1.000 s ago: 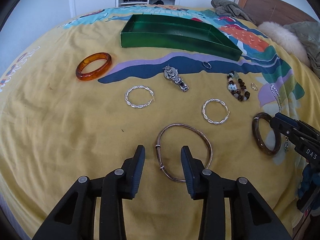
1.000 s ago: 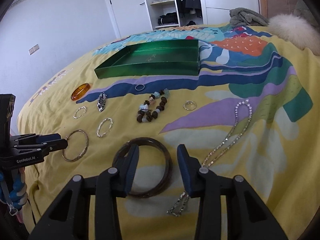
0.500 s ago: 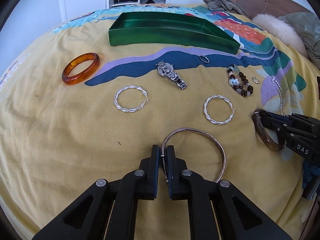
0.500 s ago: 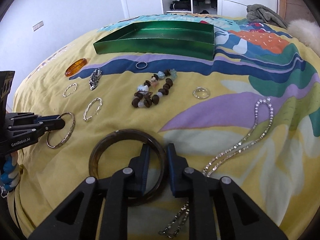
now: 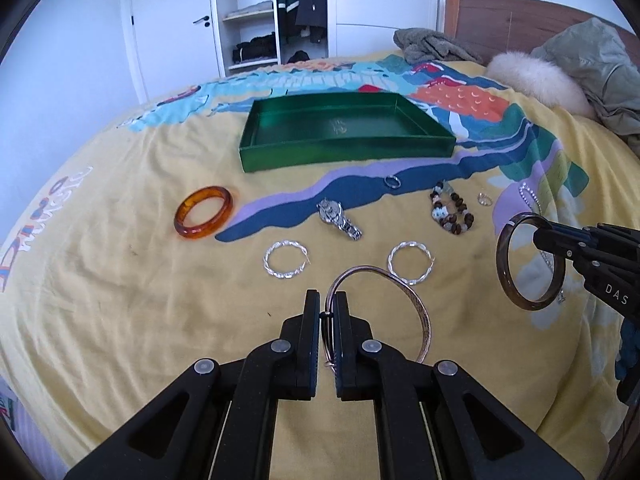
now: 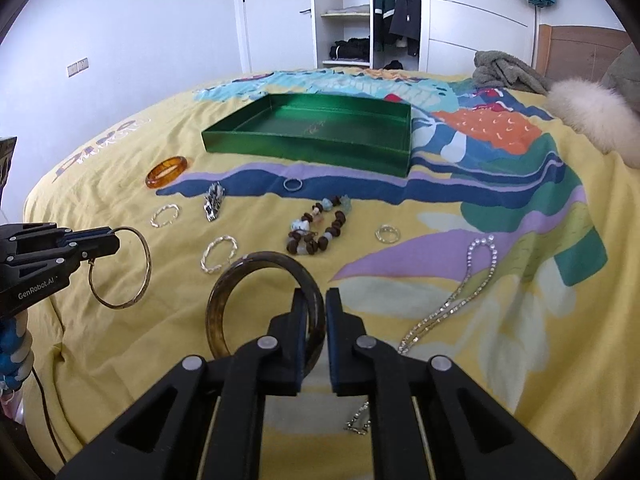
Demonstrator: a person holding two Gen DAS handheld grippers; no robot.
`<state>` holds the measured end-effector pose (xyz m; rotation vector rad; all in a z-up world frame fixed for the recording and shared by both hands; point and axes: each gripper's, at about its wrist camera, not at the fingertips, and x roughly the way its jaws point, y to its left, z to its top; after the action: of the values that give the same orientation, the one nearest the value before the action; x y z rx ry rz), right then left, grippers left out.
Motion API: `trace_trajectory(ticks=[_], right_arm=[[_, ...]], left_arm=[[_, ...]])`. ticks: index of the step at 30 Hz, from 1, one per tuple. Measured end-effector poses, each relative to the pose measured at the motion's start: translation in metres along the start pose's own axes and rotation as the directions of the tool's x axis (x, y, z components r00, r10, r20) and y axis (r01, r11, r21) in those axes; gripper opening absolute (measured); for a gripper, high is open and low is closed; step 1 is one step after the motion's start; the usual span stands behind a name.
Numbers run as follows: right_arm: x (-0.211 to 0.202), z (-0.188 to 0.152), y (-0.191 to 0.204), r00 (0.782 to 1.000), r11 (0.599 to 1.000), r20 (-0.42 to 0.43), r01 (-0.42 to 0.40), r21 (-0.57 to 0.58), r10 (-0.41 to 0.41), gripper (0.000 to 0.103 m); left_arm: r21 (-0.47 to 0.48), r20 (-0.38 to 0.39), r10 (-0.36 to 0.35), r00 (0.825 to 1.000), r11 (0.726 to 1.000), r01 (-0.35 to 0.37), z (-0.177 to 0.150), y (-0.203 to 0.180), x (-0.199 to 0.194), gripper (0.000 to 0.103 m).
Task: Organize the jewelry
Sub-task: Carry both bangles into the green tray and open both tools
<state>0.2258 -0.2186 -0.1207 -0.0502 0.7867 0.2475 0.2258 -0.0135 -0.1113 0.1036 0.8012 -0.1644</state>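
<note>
Silver wire, thin and springy, is what my left gripper [image 5: 328,312] is clamped on: the thin silver bangle [image 5: 384,300] hangs off the bedspread [image 5: 120,320], pinched near its clasp. My right gripper [image 6: 316,312] has just been closing and now grips the dark bangle [image 6: 240,292] by its rim, also lifted clear. Both belong in the green tray [image 5: 344,152] toward the bed's far edge. I judge the risk is slippage: each hoop is held at one narrow spot, so a quick swing could twist it loose, or knock the beaded bracelet [image 6: 316,232] below. Only the right view shows the rhinestone chain [image 6: 460,300] whole; only the left shows the watch [image 5: 338,218] face clearly.
</note>
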Motion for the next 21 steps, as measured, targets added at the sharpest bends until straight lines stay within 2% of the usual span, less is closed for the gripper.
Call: trace_trajectory(ticks=[6, 11, 16, 21], right_arm=[[-0.035, 0.037, 0.01, 0.995, 1.0, 0.098, 0.019, 0.007, -0.02, 0.008], [-0.047, 0.087, 0.008, 0.982, 0.998, 0.181, 0.055, 0.024, -0.059, 0.008], [-0.035, 0.136, -0.011, 0.964, 0.992, 0.245, 0.076, 0.1, -0.099, 0.008], [0.016, 0.176, -0.035, 0.965, 0.983, 0.243, 0.06, 0.175, -0.102, 0.008]], left_arm=[[-0.024, 0.101, 0.019, 0.995, 1.0, -0.017, 0.041, 0.008, -0.027, 0.006], [-0.072, 0.148, 0.037, 0.988, 0.997, -0.026, 0.085, 0.02, -0.029, 0.006], [-0.147, 0.15, 0.039, 0.988, 0.989, -0.017, 0.134, 0.035, 0.002, 0.006], [-0.164, 0.109, 0.063, 0.992, 0.986, -0.045, 0.174, 0.038, 0.06, 0.006]])
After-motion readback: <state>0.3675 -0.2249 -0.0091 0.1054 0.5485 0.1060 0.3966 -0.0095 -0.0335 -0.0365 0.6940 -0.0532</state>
